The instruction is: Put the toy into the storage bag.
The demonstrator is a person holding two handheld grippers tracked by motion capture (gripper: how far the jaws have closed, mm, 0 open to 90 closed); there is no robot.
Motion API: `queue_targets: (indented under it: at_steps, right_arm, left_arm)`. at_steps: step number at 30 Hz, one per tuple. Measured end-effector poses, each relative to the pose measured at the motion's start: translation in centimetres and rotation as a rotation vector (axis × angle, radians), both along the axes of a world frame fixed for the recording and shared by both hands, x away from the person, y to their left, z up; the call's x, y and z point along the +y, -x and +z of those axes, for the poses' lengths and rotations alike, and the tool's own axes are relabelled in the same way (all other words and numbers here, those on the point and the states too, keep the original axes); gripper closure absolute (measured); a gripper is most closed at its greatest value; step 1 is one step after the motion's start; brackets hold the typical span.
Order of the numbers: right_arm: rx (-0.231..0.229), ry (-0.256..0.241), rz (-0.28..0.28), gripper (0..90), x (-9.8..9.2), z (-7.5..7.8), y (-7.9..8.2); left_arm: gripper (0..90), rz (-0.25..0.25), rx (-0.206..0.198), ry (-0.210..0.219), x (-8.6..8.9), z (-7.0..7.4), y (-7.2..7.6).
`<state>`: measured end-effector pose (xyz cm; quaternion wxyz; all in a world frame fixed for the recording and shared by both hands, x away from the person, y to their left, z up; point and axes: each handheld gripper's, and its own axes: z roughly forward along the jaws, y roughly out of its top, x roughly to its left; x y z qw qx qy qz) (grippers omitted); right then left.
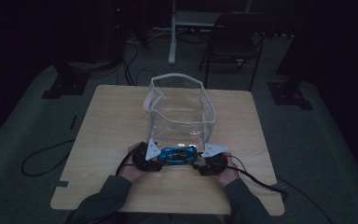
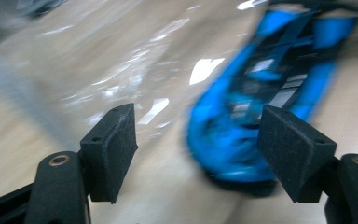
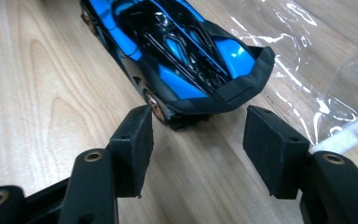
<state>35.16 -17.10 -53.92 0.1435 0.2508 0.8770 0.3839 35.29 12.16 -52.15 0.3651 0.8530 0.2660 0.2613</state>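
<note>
The wooden surface [image 1: 121, 121] carried everything. On it the clear plastic bag [image 1: 179, 109] stood upright with its mouth open, at about 12 o'clock from my hands. I judged it light and floppy, slick to the pads, and best taken by its white-trimmed rim.

Just at the bag's near foot lay the blue toy car [image 1: 178, 155], crosswise between my two tools. It looked rigid and light, a glossy shell with thin wings and wheels that could roll or snap, so I judged the flanks of the body the safest place to pinch, one end for each tool.

My left hand-held gripper [image 1: 148, 158] sat at 9 o'clock of the car, my right hand-held gripper [image 1: 210, 163] at 3 o'clock. Both had their jaws spread apart, holding nothing.

The high view gave the whole layout but little detail in the dim light. The right gripper view showed the car [image 3: 177, 56] sharply, its black tail just ahead of the pads. The left gripper view was smeared, with the car [image 2: 265, 107] nearest the right-hand pad.
</note>
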Motion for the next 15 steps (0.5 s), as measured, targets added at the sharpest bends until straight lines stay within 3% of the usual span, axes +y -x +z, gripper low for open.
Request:
queue_targets:
  at_steps: [1,3,6,7,9,13,14,15]
  right_arm:
    - [-0.004,-0.002,-0.003,42.4,0.0,0.0,0.0]
    - [-0.017,-0.017,-0.004,41.3,-0.1,0.3,0.1]
    - [-0.045,-0.080,-0.007,41.2,-0.4,1.2,0.3]
    - [-0.045,-0.080,-0.007,41.2,-0.4,1.2,0.3]
    - [-0.091,-0.084,-0.030,42.4,0.0,2.1,0.1]
    - [-0.101,-0.058,-0.034,42.4,0.5,2.1,0.0]
    - [-0.100,-0.040,-0.035,42.4,0.7,1.9,-0.1]
    - [-0.098,-0.032,-0.038,42.1,1.0,1.6,-0.2]
  left_arm:
    - [28.7,0.003,0.015,0.030,0.4,0.1,-0.2]
    - [28.6,0.006,0.019,0.041,0.7,0.3,-0.3]
    - [27.9,-0.025,0.029,0.068,0.5,0.5,-0.2]
    - [27.7,-0.025,0.029,0.068,0.5,0.5,-0.2]
    - [27.2,-0.048,0.038,0.070,0.1,0.5,-0.1]
    - [26.5,-0.073,0.050,0.071,-0.1,0.2,0.2]
    - [26.5,-0.069,0.054,0.048,-0.3,0.0,0.2]
    - [26.4,-0.067,0.060,0.059,-0.3,-0.1,0.1]
